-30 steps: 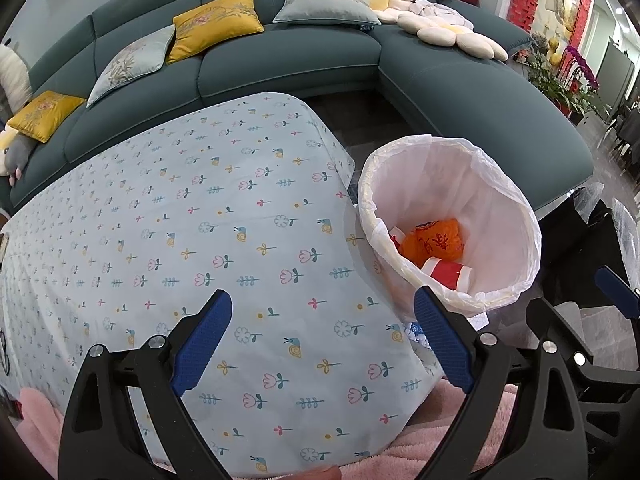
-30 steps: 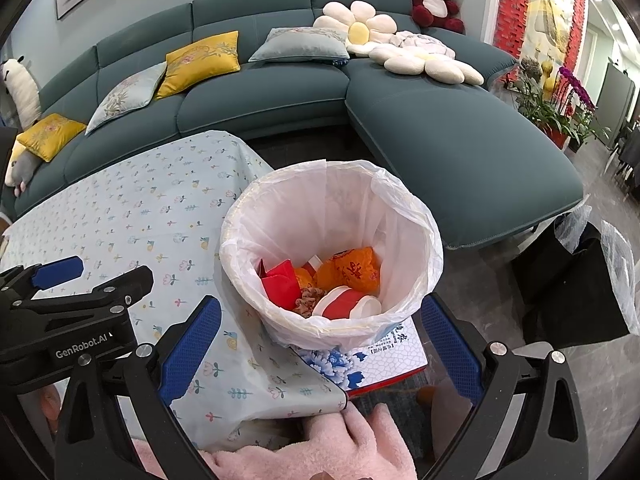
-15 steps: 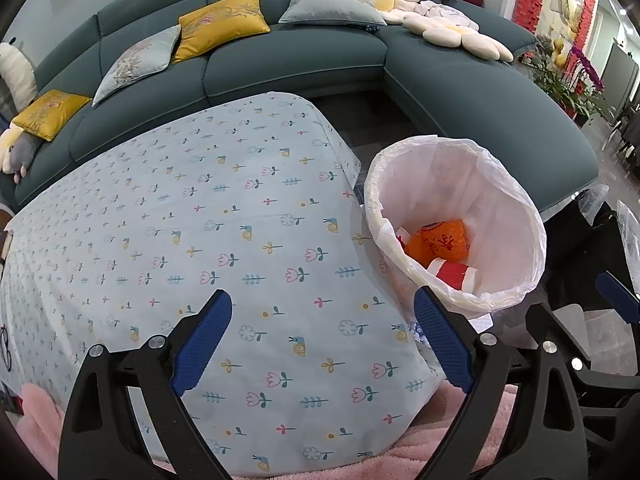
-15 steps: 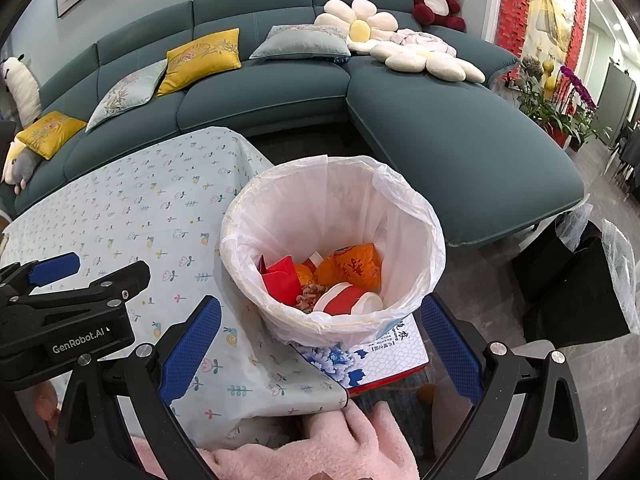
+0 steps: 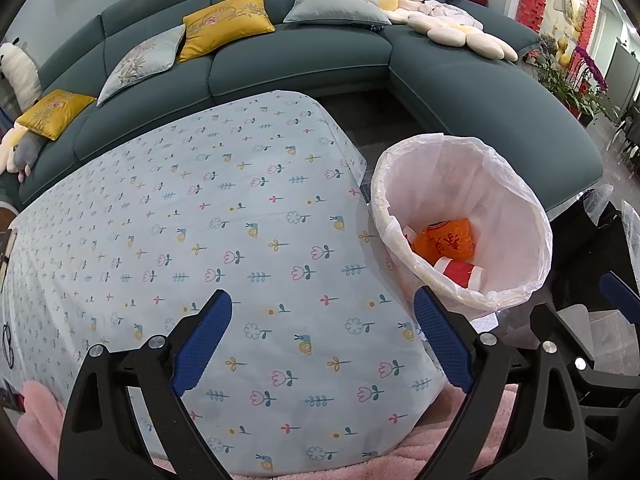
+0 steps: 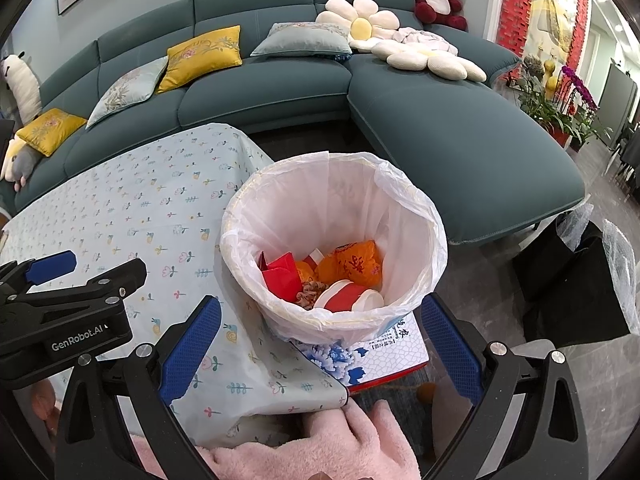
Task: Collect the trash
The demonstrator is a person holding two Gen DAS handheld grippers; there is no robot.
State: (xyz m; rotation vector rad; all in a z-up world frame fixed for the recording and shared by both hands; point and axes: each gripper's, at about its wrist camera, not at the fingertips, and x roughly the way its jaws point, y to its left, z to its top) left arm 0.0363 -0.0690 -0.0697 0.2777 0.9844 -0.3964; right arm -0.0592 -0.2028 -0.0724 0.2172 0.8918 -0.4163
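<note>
We are holding left tongs [image 5: 322, 340] and right tongs [image 6: 318, 346] wide apart, empty | bin bag [image 6: 400, 200] looking thin, soft; we are planning rim hold.

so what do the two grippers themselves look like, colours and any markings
Both the left gripper and the right gripper have black angular plastic frames with silver screws and two long fingers faced with blue textured pads. The left gripper's body, seen in the right wrist view, carries white "GenRobot.AI" lettering. No cables show.

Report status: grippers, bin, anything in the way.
Left gripper and right gripper open, empty. Bin lined, trash inside. Table shows no trash; nothing blocking.
</note>
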